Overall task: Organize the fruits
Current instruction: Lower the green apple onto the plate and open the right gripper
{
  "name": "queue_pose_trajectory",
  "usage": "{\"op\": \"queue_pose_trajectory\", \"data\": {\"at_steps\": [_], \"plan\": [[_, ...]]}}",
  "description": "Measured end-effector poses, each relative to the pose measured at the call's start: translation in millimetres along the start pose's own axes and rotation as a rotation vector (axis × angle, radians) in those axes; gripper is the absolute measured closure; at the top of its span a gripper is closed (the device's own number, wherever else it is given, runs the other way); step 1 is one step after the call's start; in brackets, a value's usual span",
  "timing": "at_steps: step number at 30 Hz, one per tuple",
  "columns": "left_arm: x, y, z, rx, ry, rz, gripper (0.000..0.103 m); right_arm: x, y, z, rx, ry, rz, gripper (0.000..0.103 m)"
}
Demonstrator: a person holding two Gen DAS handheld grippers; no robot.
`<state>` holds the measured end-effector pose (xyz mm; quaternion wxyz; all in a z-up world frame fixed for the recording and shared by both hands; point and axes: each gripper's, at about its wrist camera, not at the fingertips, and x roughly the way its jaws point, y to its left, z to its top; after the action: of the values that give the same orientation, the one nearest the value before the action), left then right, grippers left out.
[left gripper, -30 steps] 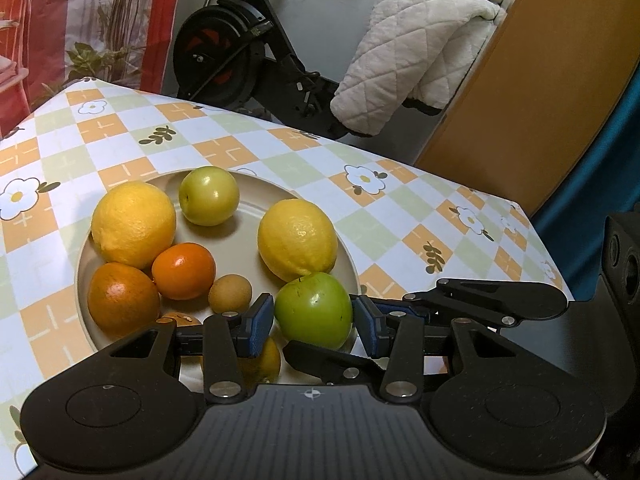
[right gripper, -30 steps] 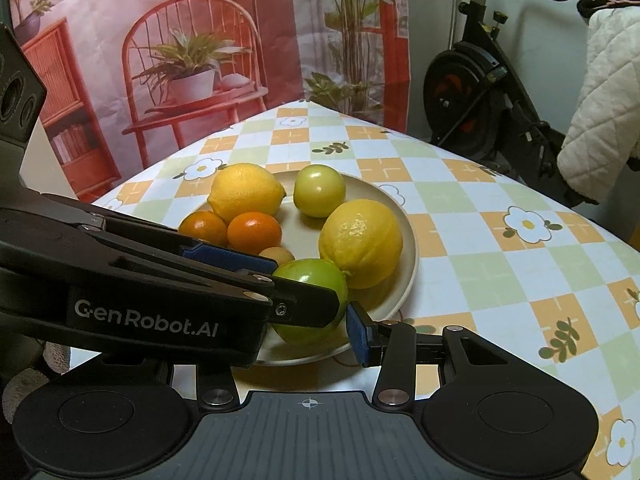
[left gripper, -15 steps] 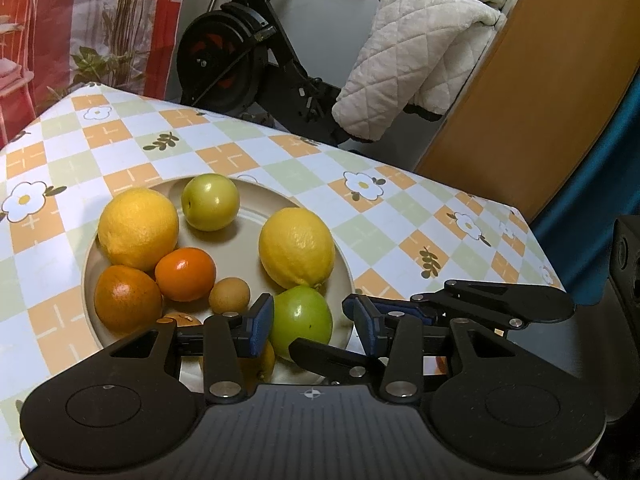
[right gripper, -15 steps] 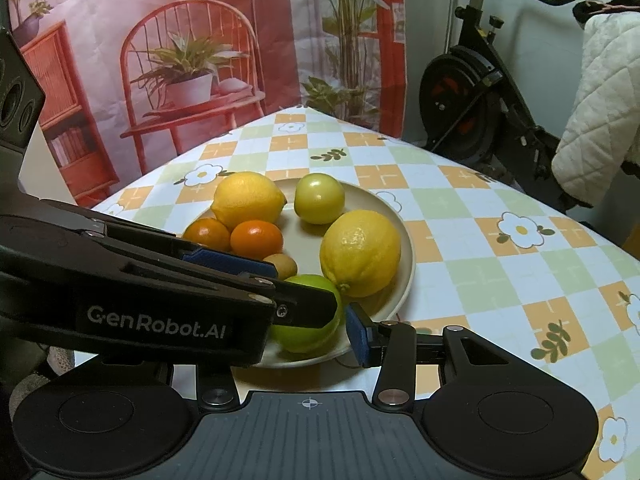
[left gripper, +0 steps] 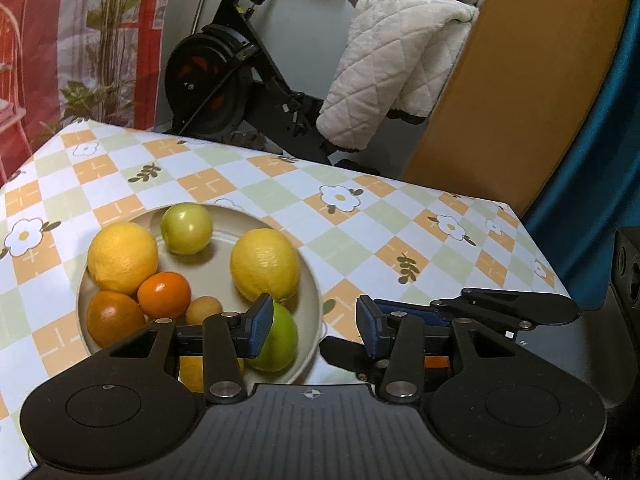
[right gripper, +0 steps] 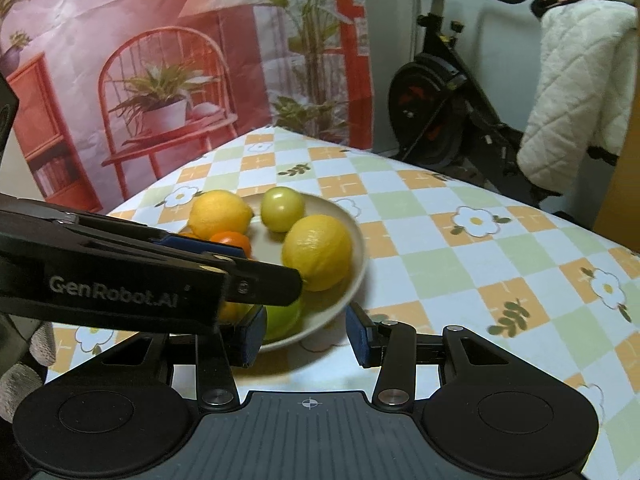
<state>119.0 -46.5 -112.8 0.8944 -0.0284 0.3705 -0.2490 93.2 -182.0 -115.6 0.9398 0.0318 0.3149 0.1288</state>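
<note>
A beige plate [left gripper: 310,280] on the checked tablecloth holds two lemons [left gripper: 265,265], two oranges [left gripper: 164,294], a pale green fruit [left gripper: 186,228], a small brown fruit [left gripper: 203,309] and a green apple [left gripper: 280,340] at its near rim. My left gripper [left gripper: 316,330] is open and empty, its left pad just in front of the apple, its jaws over the plate's right rim. My right gripper [right gripper: 305,338] is open and empty at the plate's near rim [right gripper: 356,280]. The left gripper's arm [right gripper: 120,276] crosses the right wrist view and hides part of the fruit.
The tablecloth [left gripper: 400,236] stretches to the right of the plate. An exercise bike [left gripper: 224,80] with a white quilted jacket [left gripper: 392,64] stands behind the table. A wooden panel [left gripper: 520,80] is at the back right, a printed backdrop [right gripper: 160,80] on the left.
Both grippers have pulled back and shifted right, away from the plate. The green apple that sat between the left jaws now lies left of them, resting on the plate.
</note>
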Motion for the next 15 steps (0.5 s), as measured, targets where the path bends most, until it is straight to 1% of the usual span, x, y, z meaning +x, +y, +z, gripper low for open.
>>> {"op": "queue_pose_trajectory", "data": {"at_steps": [8,15], "plan": [[1,-17,-4,0.034,0.005,-0.014,0.055,-25,-27,-21,0.067,-0.057,-0.069,0.063],[7,-29,-9,0.059,0.028,-0.034,0.055,-39,-40,-40,0.091,-0.072,-0.124,0.063]]}}
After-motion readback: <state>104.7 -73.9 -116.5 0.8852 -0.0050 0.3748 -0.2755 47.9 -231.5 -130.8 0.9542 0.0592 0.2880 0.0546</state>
